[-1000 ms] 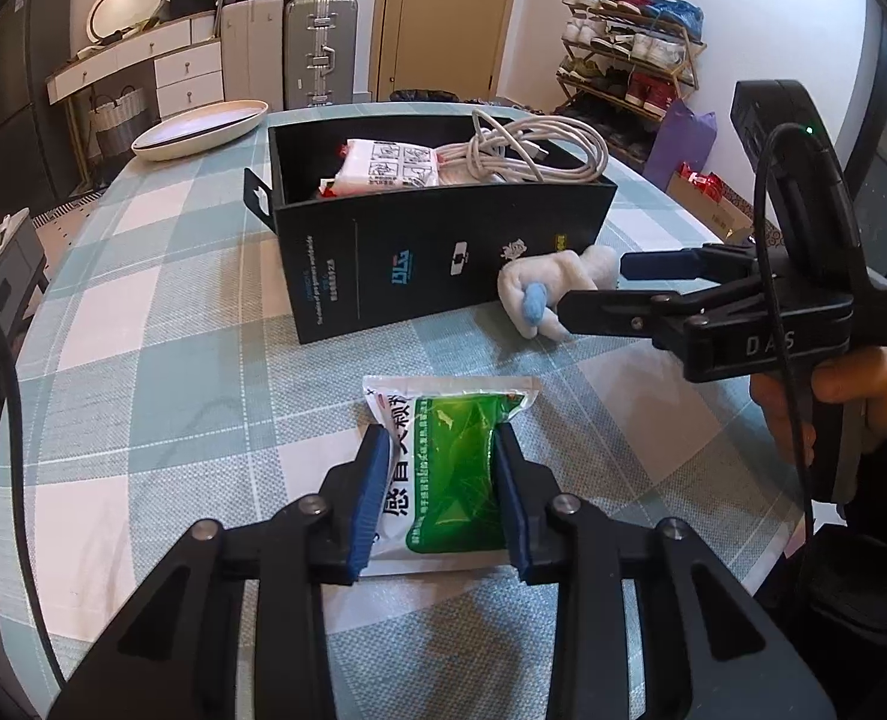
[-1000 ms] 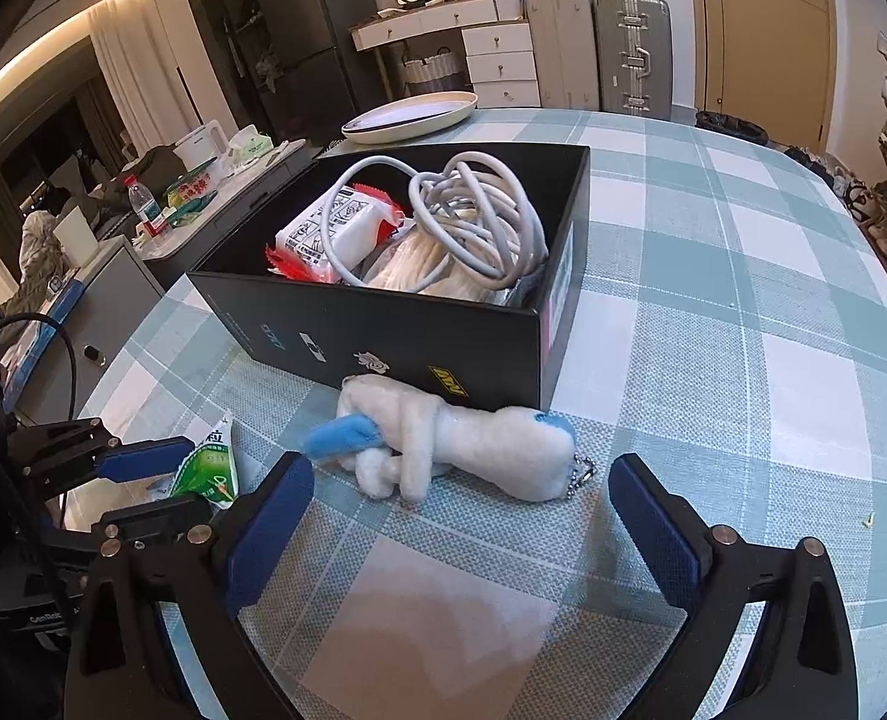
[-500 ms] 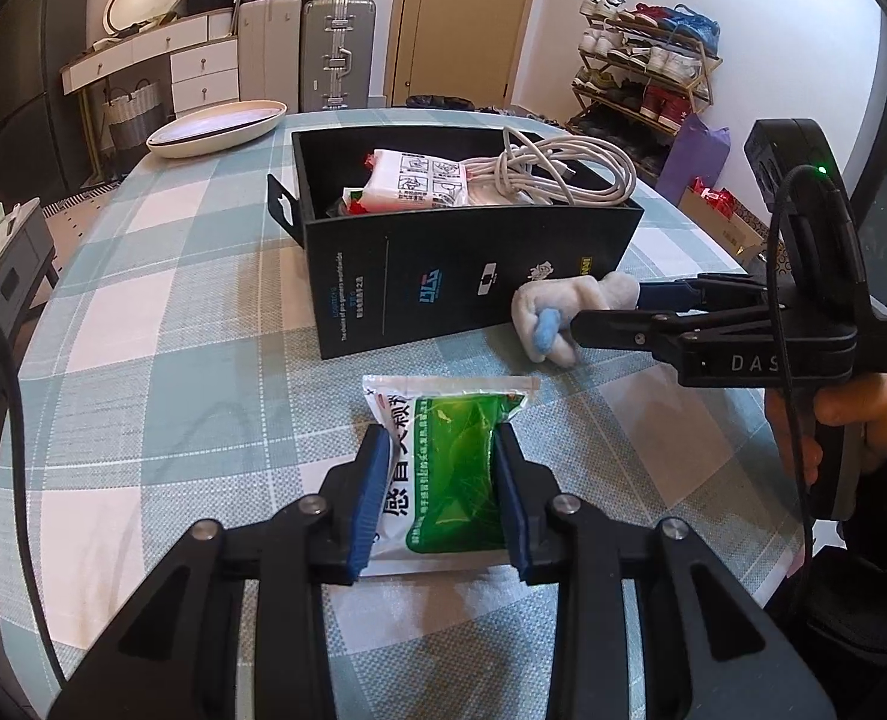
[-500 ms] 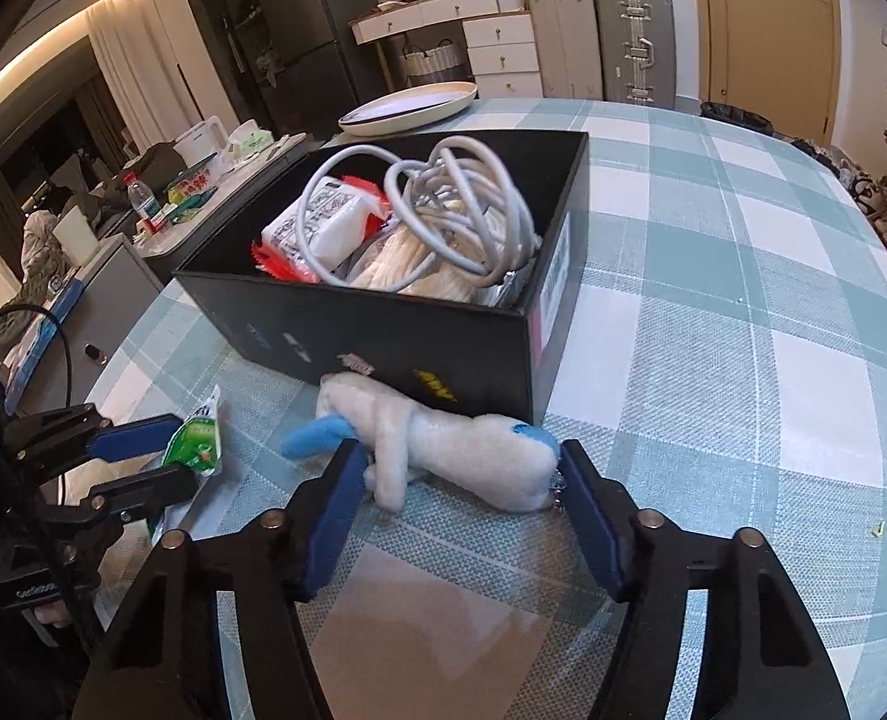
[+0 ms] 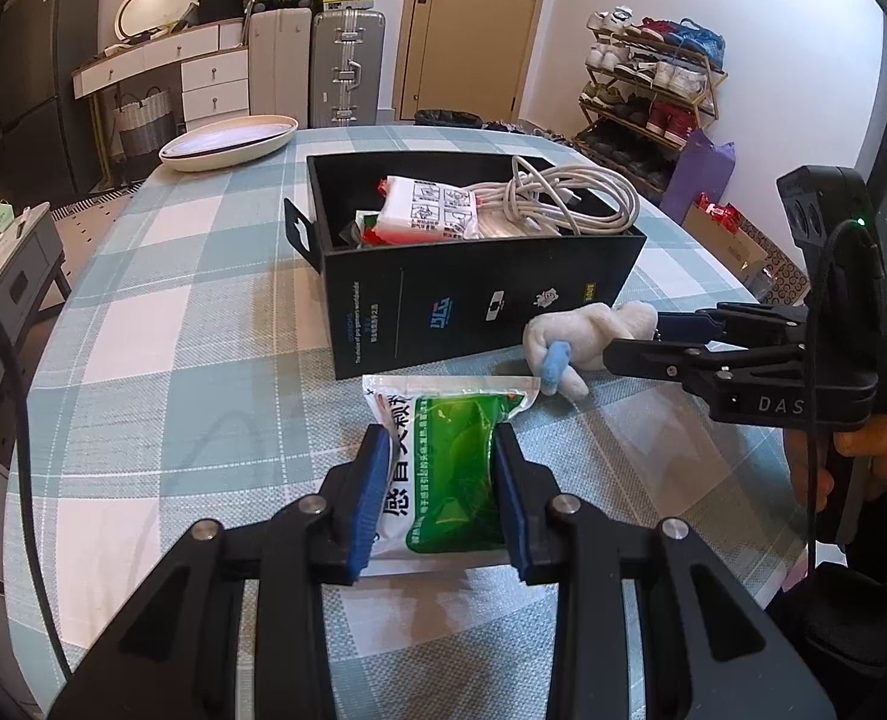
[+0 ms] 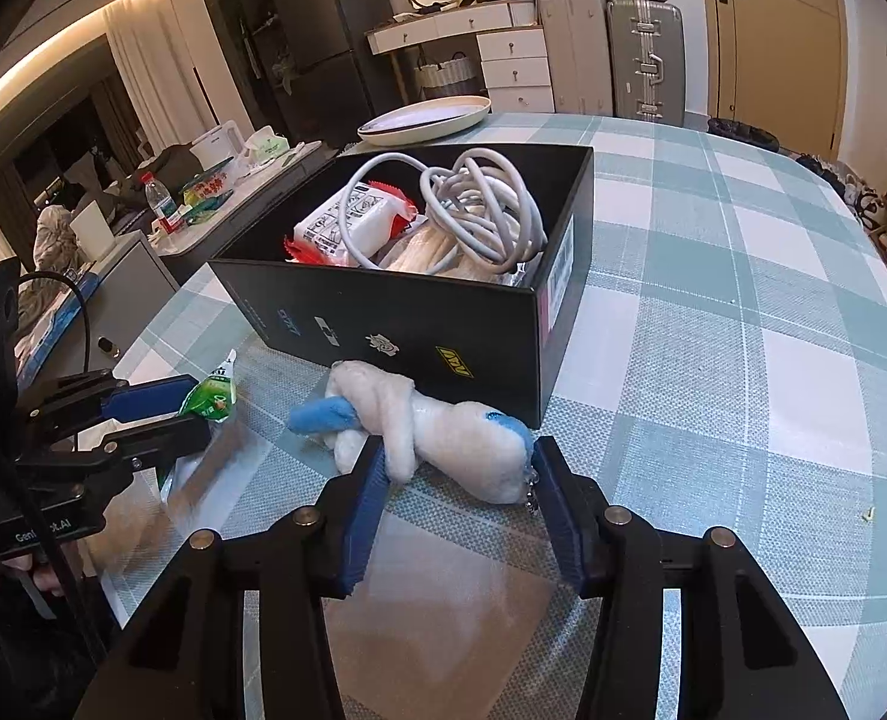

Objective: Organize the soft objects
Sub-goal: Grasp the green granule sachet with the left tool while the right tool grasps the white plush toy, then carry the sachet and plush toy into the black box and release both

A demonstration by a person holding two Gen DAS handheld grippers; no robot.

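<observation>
Two grips at once. My left gripper (image 5: 440,498) is clamped on the green-and-white packet (image 5: 443,468), which lies flat on the checked tablecloth (image 5: 173,360) toward the table's near edge, just in front of the black box (image 5: 479,294). My right gripper (image 6: 455,501) has just been closing on the white plush toy (image 6: 443,438); its pads now meet the toy's flanks, the toy lying on the cloth against the box's near wall, beside its right-hand corner.

The box already holds a coiled white cable (image 6: 479,204) and a red-edged white pack (image 6: 347,222), heaped near the rim.

Risks, as I judge them — the plush is gripped across one end only, so its blue-tipped limb (image 6: 320,417) may sag and catch the box wall on the lift. The packet is slick and puffy; it could slide from my pads. Both arms converge on one opening, so the grippers may collide, and the cable heap leaves little room, so either item could perch and roll out.
</observation>
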